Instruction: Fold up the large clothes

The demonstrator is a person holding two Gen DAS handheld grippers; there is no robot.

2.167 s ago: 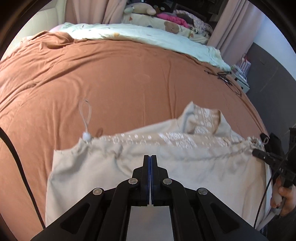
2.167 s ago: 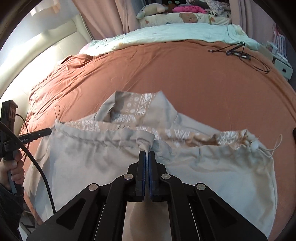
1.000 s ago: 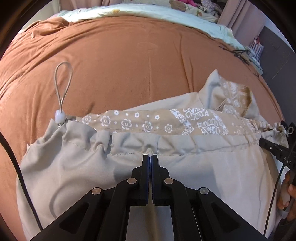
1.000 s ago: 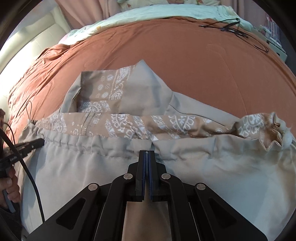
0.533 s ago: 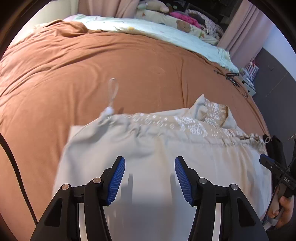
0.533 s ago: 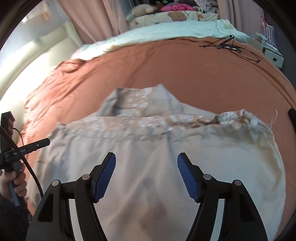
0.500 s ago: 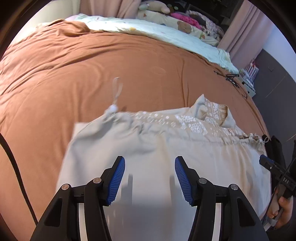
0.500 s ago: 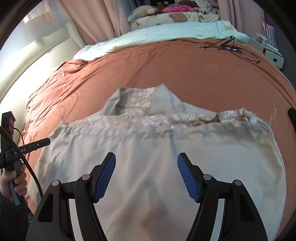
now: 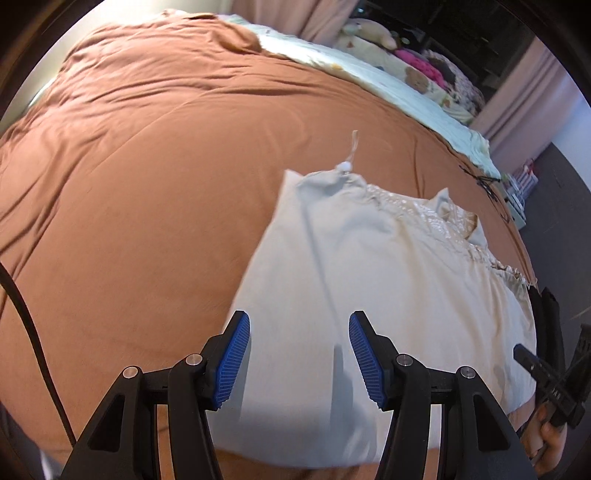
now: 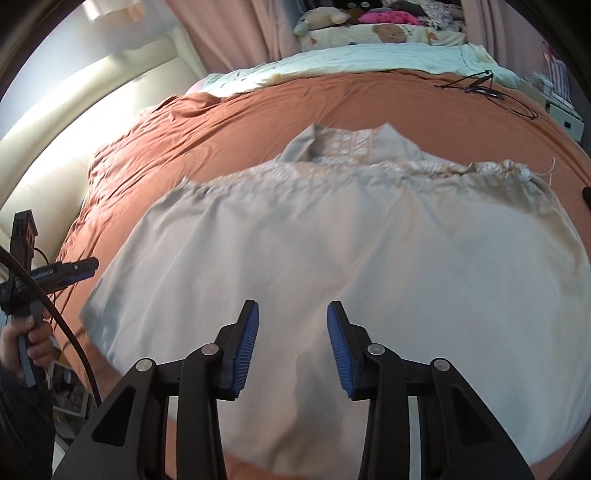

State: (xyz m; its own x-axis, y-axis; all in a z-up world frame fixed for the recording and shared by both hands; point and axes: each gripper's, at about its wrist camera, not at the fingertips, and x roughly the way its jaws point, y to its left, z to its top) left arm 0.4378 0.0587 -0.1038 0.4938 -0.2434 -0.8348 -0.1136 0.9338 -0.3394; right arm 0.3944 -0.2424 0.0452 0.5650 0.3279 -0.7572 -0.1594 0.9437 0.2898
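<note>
Garment: beige, lying flat on bed cover, folded once, drawstring hem at far edge. Long axis running left to right across right wrist view; in left wrist view running from far left to near right. Patterned lining exposed along far edge beyond hem. Collar projecting past hem, pointing far. Toggle with cord loop at right end of hem in right wrist view; same toggle at far corner in left wrist view. Cloth somewhat blurred in both views.

Left tongs: spread wide, holding nothing, poised over near left part of garment; contact with cloth not determinable. Right tongs: spread wide, holding nothing, over near middle of garment; contact likewise not determinable.

Surface: rust-orange bed cover, wrinkled at far left, smooth elsewhere. Pale green quilt along far edge of bed. Black cable lying on cover at far right.

Room: soft toys and printed bedding beyond quilt; pink curtains behind; cream padded headboard at left; grey floor at right in left wrist view.
</note>
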